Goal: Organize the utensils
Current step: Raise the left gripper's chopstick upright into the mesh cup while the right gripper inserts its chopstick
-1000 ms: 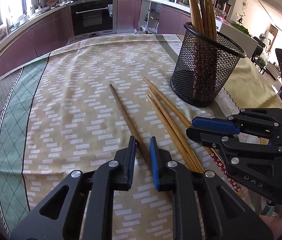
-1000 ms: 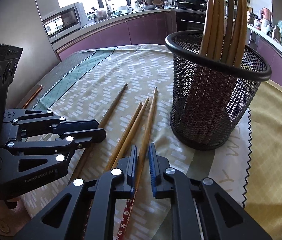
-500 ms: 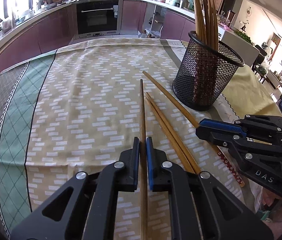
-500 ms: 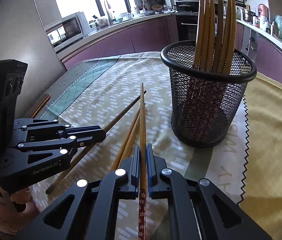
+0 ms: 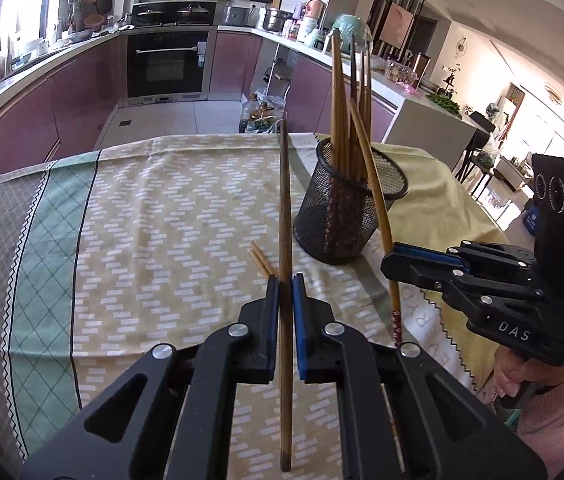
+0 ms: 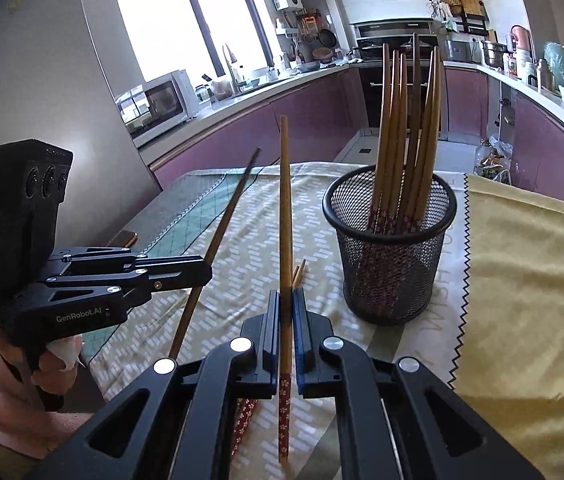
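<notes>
Cataloguing, by size, places relative to mesh holder [image 6: 389,248]:
- mesh holder: rigid, light, may tip.
- left gripper [image 5: 285,292]: clamped on dark chopstick [image 5: 285,200], left of holder.
- right gripper [image 6: 286,308]: clamped on floral-ended chopstick [image 6: 285,220], before holder.
- 2 chopsticks [image 5: 261,260] on cloth beside holder: stiff, light, slick; grip mid-shaft.

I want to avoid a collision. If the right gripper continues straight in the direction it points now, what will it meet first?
Probably the tablecloth, just left of the mesh holder. The right gripper points downward, shut on a light chopstick, near two loose chopsticks. Depth is uncertain.
</notes>
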A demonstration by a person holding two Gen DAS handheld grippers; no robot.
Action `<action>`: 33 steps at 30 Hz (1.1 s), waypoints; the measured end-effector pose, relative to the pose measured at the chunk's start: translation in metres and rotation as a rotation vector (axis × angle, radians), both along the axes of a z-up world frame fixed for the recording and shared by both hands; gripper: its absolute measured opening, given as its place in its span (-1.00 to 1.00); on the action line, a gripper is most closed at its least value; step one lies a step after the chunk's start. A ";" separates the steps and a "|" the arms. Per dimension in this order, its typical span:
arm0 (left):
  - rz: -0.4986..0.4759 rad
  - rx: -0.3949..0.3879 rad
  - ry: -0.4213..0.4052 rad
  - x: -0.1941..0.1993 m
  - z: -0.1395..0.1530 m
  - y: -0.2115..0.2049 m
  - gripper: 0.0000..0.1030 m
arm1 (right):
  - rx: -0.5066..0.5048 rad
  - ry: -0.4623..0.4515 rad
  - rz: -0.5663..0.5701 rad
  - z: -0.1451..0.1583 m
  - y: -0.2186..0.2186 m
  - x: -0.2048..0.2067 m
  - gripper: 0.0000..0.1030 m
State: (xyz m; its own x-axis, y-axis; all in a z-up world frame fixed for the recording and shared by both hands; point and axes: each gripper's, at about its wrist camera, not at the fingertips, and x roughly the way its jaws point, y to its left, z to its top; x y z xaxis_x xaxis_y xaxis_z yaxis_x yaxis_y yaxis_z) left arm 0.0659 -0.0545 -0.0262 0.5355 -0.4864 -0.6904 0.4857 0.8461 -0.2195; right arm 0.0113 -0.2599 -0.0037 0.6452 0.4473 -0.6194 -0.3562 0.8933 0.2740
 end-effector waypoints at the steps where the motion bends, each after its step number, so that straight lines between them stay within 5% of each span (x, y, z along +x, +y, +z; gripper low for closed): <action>1: -0.009 -0.013 -0.011 -0.002 0.006 0.000 -0.85 | 0.006 -0.009 -0.005 0.003 -0.003 -0.001 -0.89; 20: -0.066 -0.170 -0.162 -0.010 0.093 -0.003 -0.85 | 0.056 -0.179 -0.085 0.053 -0.039 0.002 -0.89; 33: -0.070 -0.184 -0.269 0.011 0.143 -0.031 -0.85 | 0.075 -0.285 -0.141 0.089 -0.051 0.030 -0.89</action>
